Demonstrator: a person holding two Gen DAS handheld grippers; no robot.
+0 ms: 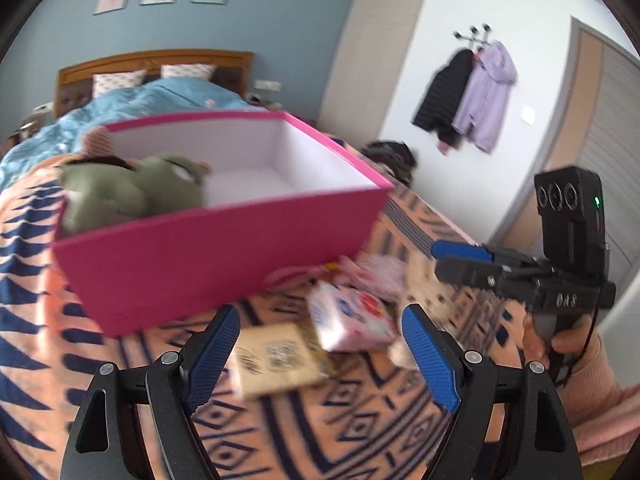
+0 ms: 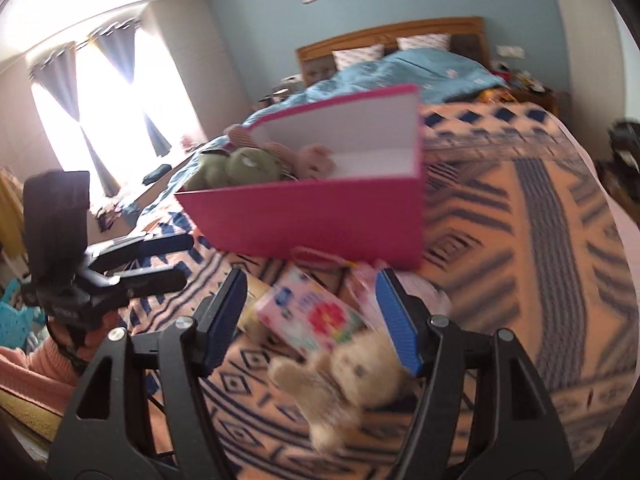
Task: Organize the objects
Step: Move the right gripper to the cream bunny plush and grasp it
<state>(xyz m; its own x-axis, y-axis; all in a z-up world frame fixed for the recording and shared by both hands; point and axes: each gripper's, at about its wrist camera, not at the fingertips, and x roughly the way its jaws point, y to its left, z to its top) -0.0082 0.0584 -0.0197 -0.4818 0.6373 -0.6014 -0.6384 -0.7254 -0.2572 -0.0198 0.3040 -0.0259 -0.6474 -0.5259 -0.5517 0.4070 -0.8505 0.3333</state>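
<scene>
A pink box (image 1: 216,252) with a white inside stands on the patterned bed; it also shows in the right wrist view (image 2: 320,220). A green plush toy (image 1: 128,192) and a pinkish plush (image 2: 316,160) lie in its left end. In front of the box lie a pink-white packet (image 1: 352,316), a tan card (image 1: 276,360) and a beige plush bear (image 2: 348,380). My left gripper (image 1: 320,356) is open and empty above the card and packet. My right gripper (image 2: 316,320) is open, with the packet (image 2: 316,320) and the bear between its fingers, not gripped.
The orange and navy blanket (image 2: 520,260) covers the bed. A blue duvet (image 1: 120,104) and wooden headboard (image 1: 160,64) lie beyond the box. Coats (image 1: 472,100) hang on the right wall. Curtained windows (image 2: 104,92) are on the left.
</scene>
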